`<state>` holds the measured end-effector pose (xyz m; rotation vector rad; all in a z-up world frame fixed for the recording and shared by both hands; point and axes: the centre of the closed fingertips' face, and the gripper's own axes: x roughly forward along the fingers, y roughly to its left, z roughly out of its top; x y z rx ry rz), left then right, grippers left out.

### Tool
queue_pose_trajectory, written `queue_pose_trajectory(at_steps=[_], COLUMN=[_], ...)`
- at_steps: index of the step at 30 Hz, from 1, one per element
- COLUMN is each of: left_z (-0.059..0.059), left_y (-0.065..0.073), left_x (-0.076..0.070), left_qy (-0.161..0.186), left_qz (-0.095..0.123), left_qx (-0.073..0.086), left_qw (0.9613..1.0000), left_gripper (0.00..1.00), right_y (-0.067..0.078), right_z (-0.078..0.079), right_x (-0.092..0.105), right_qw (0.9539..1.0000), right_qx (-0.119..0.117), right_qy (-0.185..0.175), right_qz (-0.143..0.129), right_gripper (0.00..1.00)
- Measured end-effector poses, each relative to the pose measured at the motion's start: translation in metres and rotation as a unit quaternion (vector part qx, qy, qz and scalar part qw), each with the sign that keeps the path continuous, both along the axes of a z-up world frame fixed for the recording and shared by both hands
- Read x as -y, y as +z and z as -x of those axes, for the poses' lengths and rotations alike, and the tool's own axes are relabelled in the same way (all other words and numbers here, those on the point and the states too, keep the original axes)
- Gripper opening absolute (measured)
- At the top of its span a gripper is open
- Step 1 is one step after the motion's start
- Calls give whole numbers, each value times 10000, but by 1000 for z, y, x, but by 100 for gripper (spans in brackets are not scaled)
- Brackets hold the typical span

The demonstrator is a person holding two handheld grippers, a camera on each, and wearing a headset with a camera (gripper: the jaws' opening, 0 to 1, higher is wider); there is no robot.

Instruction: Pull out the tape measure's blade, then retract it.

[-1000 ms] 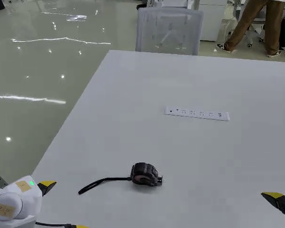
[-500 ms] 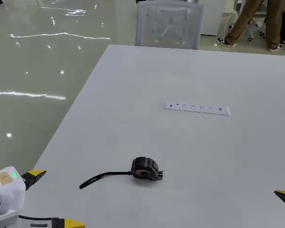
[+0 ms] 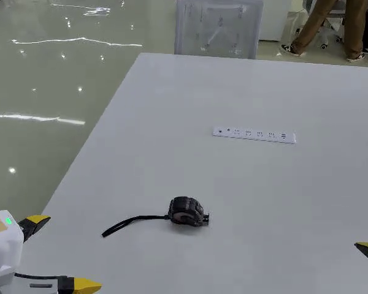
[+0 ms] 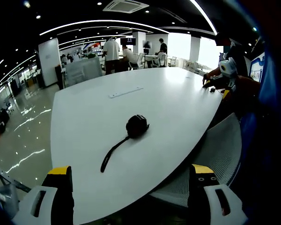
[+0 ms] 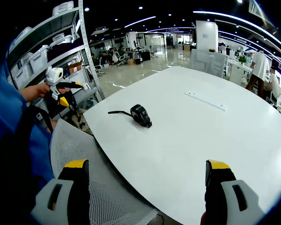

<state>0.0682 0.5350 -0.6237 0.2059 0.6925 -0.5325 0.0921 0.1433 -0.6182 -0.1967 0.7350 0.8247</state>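
Tape measure: dark case, lying on the white tabletop near its close edge, blade not yet drawn out. A black wrist strap trails off the case toward your left. Farther up the tabletop, well apart from the case, lies a white power strip.

Your left hand-held gripper hangs off the tabletop's near left corner, jaws wide, holding nothing. The left gripper view frames the tape measure between the yellow tips. Your right hand-held gripper, also spread wide and empty, sits well to the right of the case.

Both gripper views add a white mesh chair at the near edge. The right gripper view adds shelving with bins. The head view adds a pale chair at the far end.
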Motion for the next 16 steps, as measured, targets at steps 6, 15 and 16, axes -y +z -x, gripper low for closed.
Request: queue_pose_trajectory(at_steps=[6,15,16], left_z=[1,1,2], left_y=[1,3,3], left_x=[0,0,0], left_qy=[-26,-11,-21], left_qz=[-37,-42,-58], left_qx=[0,14,9], left_qw=[10000,10000,10000], left_gripper=[100,100,100], right_y=[-1,-1,-1], right_z=[0,1,1], right_x=[3,8,8], right_qw=[10000,10000,10000], right_qx=[-5,-3,-5], right_qy=[-13,-42,-48], right_qz=[-6,-20,-20], right_gripper=[100,100,100])
